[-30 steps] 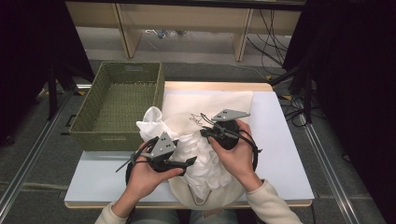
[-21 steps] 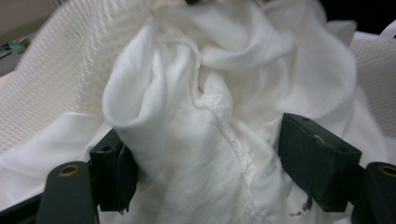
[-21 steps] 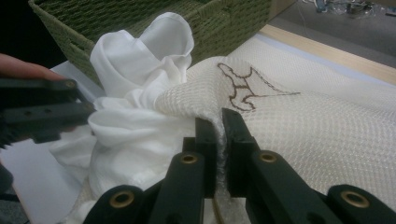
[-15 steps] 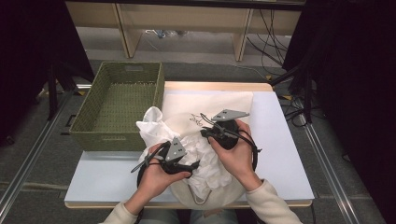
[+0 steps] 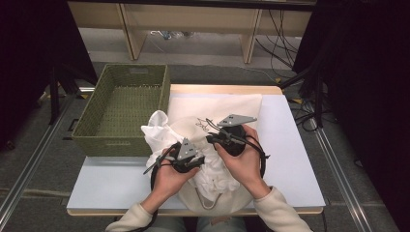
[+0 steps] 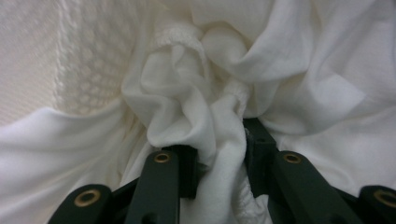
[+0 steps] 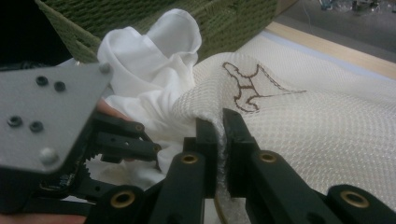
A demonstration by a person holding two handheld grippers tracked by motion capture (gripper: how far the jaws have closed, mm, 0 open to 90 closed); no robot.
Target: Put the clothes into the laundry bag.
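Note:
A cream mesh bag [image 5: 217,104] with a brown stitched mark lies on the white table, and a crumpled white garment [image 5: 159,128] spills from its mouth. My left gripper [image 5: 202,162] has just been closing. In the left gripper view its jaws [image 6: 222,140] now pinch a fold of the white garment [image 6: 187,93], beside the mesh bag [image 6: 70,56]. My right gripper [image 5: 211,138] is shut on the mesh bag's edge, and in the right gripper view its jaws [image 7: 219,123] clamp the mesh [image 7: 303,121] just below the stitched mark. The left gripper [image 7: 51,121] sits close by, at that view's left.
A green woven basket [image 5: 125,106] stands at the table's back left, touching the garment's far end. Bare tabletop [image 5: 295,140] lies to the right of the bag. Cables and shelf legs are on the floor beyond the table.
My left gripper has moved right and down into the garment, and its jaws have come together on a fold of it. The right gripper has held still on the bag.

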